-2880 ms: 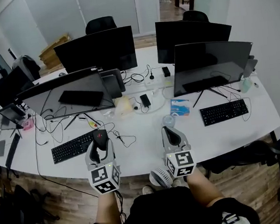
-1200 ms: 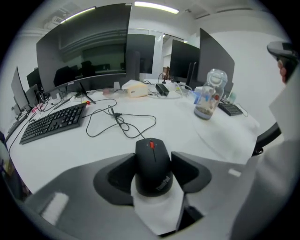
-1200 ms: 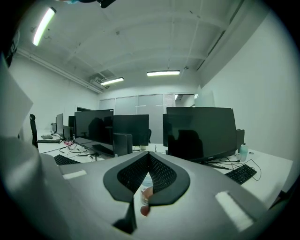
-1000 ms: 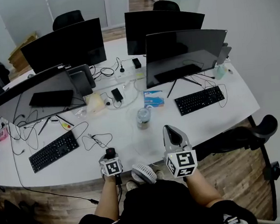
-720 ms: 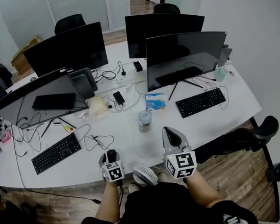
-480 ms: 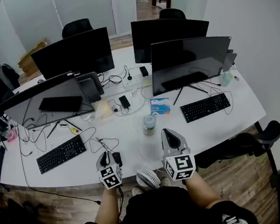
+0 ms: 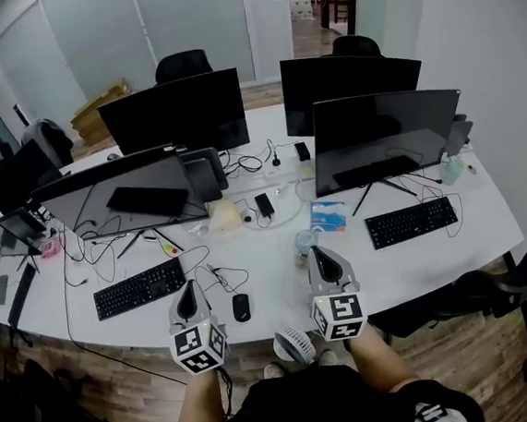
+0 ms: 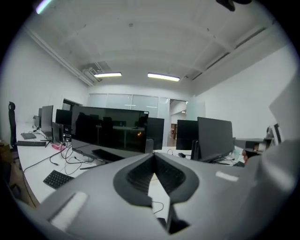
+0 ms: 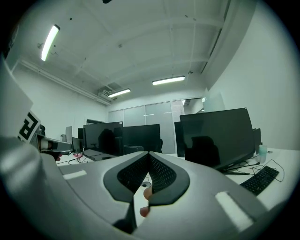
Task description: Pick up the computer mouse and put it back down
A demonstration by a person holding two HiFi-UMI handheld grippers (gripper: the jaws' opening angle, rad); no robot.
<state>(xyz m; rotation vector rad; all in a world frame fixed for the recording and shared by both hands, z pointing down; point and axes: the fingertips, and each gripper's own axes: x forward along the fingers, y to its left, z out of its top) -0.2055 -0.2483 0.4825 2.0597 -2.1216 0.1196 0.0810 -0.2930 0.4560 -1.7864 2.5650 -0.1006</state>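
Observation:
The black computer mouse [image 7: 241,307] lies on the white desk [image 7: 275,283] near its front edge, with its cable running back toward the monitors. My left gripper [image 7: 189,290] hangs just left of the mouse, raised off it and pointing roughly level, shut and empty. In the left gripper view its jaws [image 8: 153,155] meet at the tips with nothing between them. My right gripper [image 7: 318,252] hovers to the right of the mouse, apart from it. In the right gripper view its tips [image 9: 149,153] also touch, and it holds nothing.
A black keyboard [image 7: 139,288] lies left of the mouse and another keyboard [image 7: 410,222] at the right. Several dark monitors [image 7: 381,129] stand behind. A clear jar [image 7: 305,244], a blue packet [image 7: 327,216] and loose cables [image 7: 216,277] lie mid-desk. A small white fan [image 7: 295,346] sits below the front edge.
The left gripper, earlier pointing down at the mouse by the desk's front edge, has let go, risen and shut. The mouse now rests alone on the desk. The right gripper barely shifted.

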